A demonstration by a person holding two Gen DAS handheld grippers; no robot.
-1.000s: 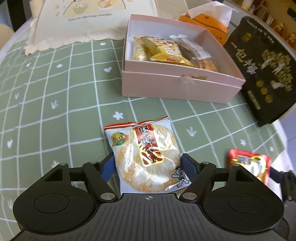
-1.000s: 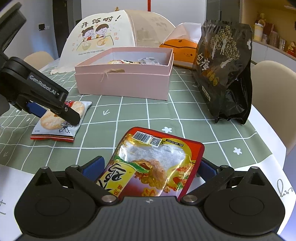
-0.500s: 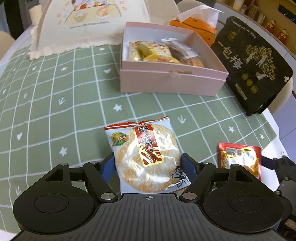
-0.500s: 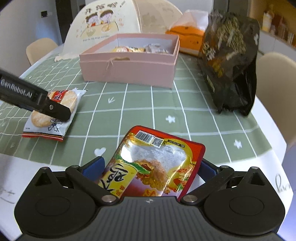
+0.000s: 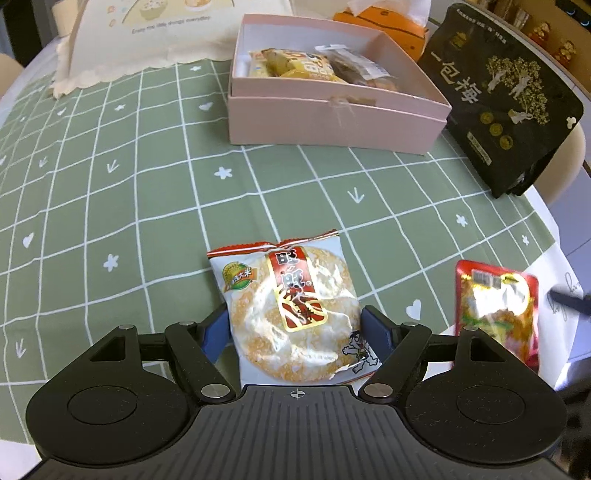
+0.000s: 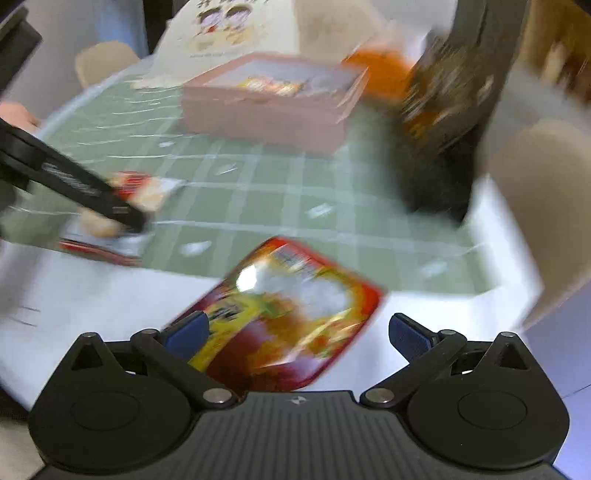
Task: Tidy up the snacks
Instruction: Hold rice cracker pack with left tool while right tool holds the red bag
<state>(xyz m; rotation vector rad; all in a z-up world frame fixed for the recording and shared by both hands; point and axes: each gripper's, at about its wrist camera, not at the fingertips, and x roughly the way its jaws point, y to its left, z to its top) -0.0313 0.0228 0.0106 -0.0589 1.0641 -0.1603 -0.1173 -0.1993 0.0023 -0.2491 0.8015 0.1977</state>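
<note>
My left gripper (image 5: 295, 330) is shut on a rice cracker packet (image 5: 288, 295), held above the green checked cloth (image 5: 110, 184). Ahead stands an open pink box (image 5: 332, 114) with several snack packets inside. A red and yellow snack packet (image 6: 291, 310) lies tilted between the fingers of my right gripper (image 6: 297, 332). It touches the left pad, but a clear gap shows at the right pad, so this gripper is open. The right wrist view is badly blurred. In the left wrist view the red packet (image 5: 495, 306) sits at the cloth's edge.
A large black bag (image 5: 506, 96) stands right of the box. Behind it are an orange tissue holder (image 5: 388, 22) and a cream food cover (image 5: 166, 37). A beige chair (image 6: 535, 184) is off the table's right edge, where white tabletop (image 6: 92, 295) shows.
The red packet has twisted and come away from my right gripper's right pad, and that view now swings fast. My left gripper keeps the rice cracker and has moved slightly closer to the box.
</note>
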